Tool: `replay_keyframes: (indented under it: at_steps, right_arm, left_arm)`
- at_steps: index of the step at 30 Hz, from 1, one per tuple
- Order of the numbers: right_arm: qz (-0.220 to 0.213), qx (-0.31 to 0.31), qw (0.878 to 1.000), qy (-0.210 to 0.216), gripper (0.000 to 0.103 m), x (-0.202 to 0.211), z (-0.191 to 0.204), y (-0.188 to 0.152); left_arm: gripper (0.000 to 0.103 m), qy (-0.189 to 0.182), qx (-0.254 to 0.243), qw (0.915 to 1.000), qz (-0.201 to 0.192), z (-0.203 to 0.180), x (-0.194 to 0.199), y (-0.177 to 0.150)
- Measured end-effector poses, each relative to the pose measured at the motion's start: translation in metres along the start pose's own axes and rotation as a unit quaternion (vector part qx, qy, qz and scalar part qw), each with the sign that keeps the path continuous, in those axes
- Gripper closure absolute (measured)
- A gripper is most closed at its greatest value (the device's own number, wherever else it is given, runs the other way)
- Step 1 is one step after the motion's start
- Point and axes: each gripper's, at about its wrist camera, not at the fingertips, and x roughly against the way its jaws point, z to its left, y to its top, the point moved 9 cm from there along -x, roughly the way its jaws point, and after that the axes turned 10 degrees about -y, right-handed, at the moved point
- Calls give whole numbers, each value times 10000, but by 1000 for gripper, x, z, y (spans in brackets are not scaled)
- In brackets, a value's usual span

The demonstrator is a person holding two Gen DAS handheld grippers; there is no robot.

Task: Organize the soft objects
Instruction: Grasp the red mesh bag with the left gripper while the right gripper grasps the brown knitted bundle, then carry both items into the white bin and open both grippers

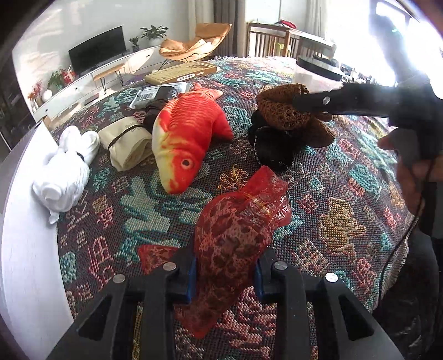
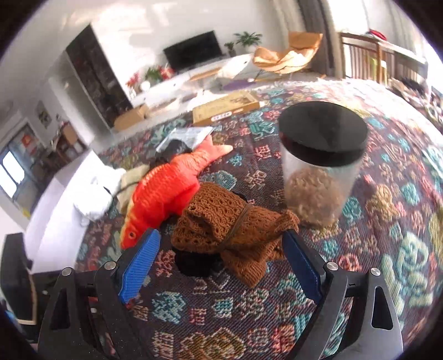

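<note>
On the patterned cloth (image 1: 346, 193), a sheer red mesh pouch (image 1: 238, 238), lumpy inside.

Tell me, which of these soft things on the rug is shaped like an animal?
The orange plush fish: it alone has an eye, fins and tail. The others are plain tied bundles or pouches.

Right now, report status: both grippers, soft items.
Left gripper shut on red mesh pouch. Right gripper open, astride brown knit bundle. Plush fish alongside.

white walls | TV (image 2: 193, 51) on low cabinet | tan chair (image 1: 193, 41) | bright window (image 1: 393, 25)
</note>
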Motion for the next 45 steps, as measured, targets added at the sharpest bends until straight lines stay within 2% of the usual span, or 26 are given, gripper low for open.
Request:
replay_keyframes:
  at_steps: [1,2,4,7,11,13,16,20,23,26,27,28,29,30,32,33,36,38,40,43,45]
  right_arm:
    - [169,104,9997,-150,26,-9,-2,-1]
    - [309,-10,9992,-266,76,-11,-8,-4]
    - [260,-463,9985,-125,78,1,-20,-4]
    - [29,-744,9972,-2,81,29,-29,-10]
    - [-328,-1090,9935,-4,81,73,-37,-5]
    - [-412,-1228,9911,313,81,91,-29,1]
    - [-423,-1256,9859,1024,81,117,9,13]
    - [-288,-1045,9688,2230,81,148,102,25]
    - [-61,-662,9506,3033,81,165,192,27]
    - [300,-285,9312,3621,79,169,280,15]
    - [403,-163,9259,3753,75,166,305,9]
    - [508,-21,9229,3817,61,162,327,3]
    - [606,103,9201,3868,43,157,343,-3]
    - [652,175,9196,3870,36,153,351,-10]
    - [535,301,9273,3692,35,146,348,-17]
    - [329,391,9383,3421,36,142,336,-18]
    - [-321,575,9781,1972,28,120,274,-25]
    - [-291,337,9961,760,26,87,212,-44]
    - [115,-242,9993,-278,26,48,139,-75]
    - [329,-733,9902,-1143,26,15,61,-113]
    - [389,-810,9862,-1388,26,-2,37,-116]
  left_arm:
    - [72,-42,129,9999,-90,1,8,-2]
    - [72,-70,234,9995,-180,2,17,-5]
    - [72,-85,395,9985,-379,5,37,-9]
    - [72,-182,701,9951,-671,13,70,-14]
    - [72,-375,1211,9857,-1110,40,113,-10]
    - [72,-444,1412,9804,-1301,55,137,-9]
    - [72,-102,1567,9756,-1532,89,177,-15]
    - [72,783,1827,9662,-1641,154,224,-43]
    - [72,1481,2159,9529,-1532,201,249,-76]
    - [70,1972,2477,9386,-1373,232,262,-108]
    - [56,2214,2567,9321,-1278,240,262,-119]
    - [43,2431,2648,9257,-1177,247,262,-129]
    - [13,2627,2729,9187,-1118,253,262,-137]
    - [1,2796,2783,9117,-1146,256,265,-143]
    - [0,3115,2805,9008,-1133,258,267,-150]
    - [0,3138,2752,9014,-1152,256,267,-150]
    - [0,2882,2676,9064,-1539,233,269,-136]
    - [0,2499,2512,9180,-1781,203,264,-113]
    - [0,1951,2209,9363,-1912,165,247,-88]
    - [0,1118,1716,9630,-1754,97,198,-53]
    - [0,666,1474,9753,-1502,59,156,-39]
